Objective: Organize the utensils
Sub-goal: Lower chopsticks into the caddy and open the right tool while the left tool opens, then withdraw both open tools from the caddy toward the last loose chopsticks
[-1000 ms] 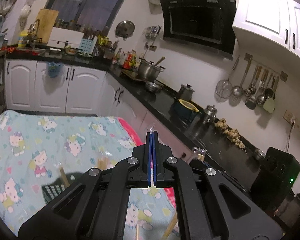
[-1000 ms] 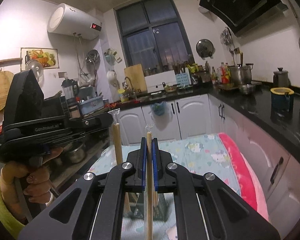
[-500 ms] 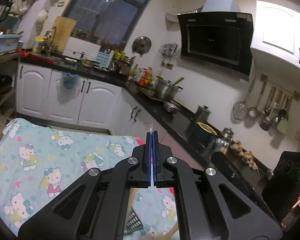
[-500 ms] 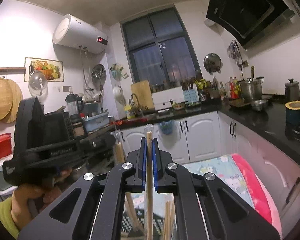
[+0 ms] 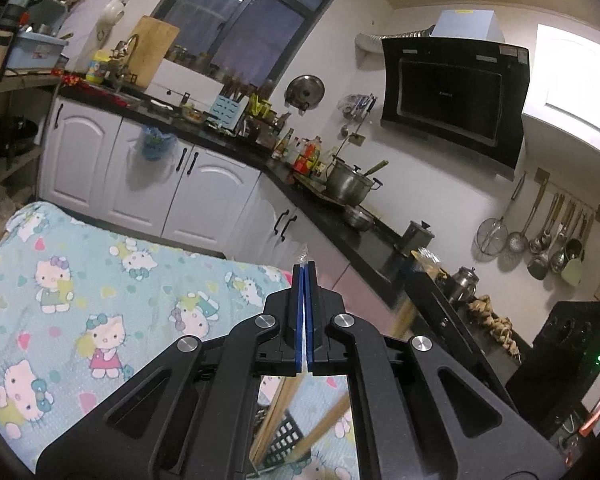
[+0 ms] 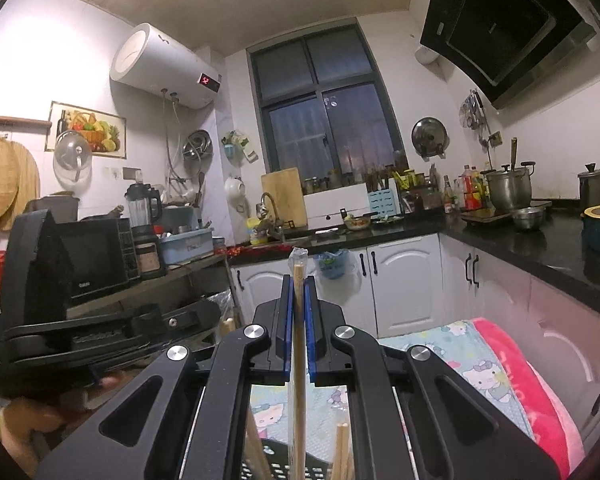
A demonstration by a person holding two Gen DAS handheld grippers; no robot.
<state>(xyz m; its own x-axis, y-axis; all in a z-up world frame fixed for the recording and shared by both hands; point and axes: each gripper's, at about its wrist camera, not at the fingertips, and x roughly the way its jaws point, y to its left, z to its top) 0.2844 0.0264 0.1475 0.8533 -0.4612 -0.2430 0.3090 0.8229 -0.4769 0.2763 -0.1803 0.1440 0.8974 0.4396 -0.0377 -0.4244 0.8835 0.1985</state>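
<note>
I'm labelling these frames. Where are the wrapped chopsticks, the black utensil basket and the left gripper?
wrapped chopsticks [image 6: 299,320], right wrist view, shaft between the pads
black utensil basket [image 5: 283,436], left wrist view, perforated wall
left gripper [image 5: 304,270], left wrist view, closed fingertips

Two grippers [image 5: 304,276] [image 6: 299,284], one wrapped chopstick pair [image 6: 299,344], one black basket [image 6: 278,468], at least three loose chopsticks [image 6: 342,450] and one patterned cloth [image 5: 100,280] fill a kitchen.
</note>
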